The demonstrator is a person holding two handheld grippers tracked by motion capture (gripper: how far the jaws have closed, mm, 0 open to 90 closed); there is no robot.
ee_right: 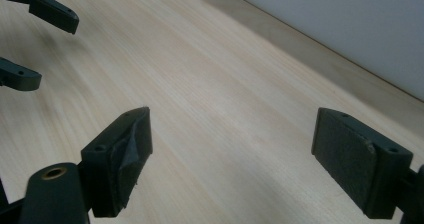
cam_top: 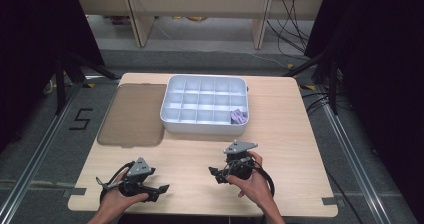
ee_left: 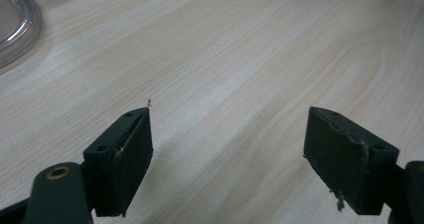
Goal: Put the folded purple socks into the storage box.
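A white compartment tray (cam_top: 205,125) stands at the middle back of the wooden table; a small purple item (cam_top: 238,116) lies in its near right compartment. My left gripper (cam_top: 161,189) rests low at the front left, jaws pointing right. In its own view the left gripper (ee_left: 227,124) is open over bare wood. My right gripper (cam_top: 215,174) sits at the front centre, held in a hand, jaws pointing left. Seen from its own camera, the right gripper (ee_right: 232,129) is open with nothing between its pads. The tray's white wall (ee_right: 350,19) runs across the top right there.
A brownish translucent lid (cam_top: 132,115) lies flat to the left of the tray; its clear corner (ee_left: 15,24) shows in the left gripper view. The left gripper's two fingers (ee_right: 50,11) appear at the top left of the right gripper view. Bare wood lies between both grippers and the tray.
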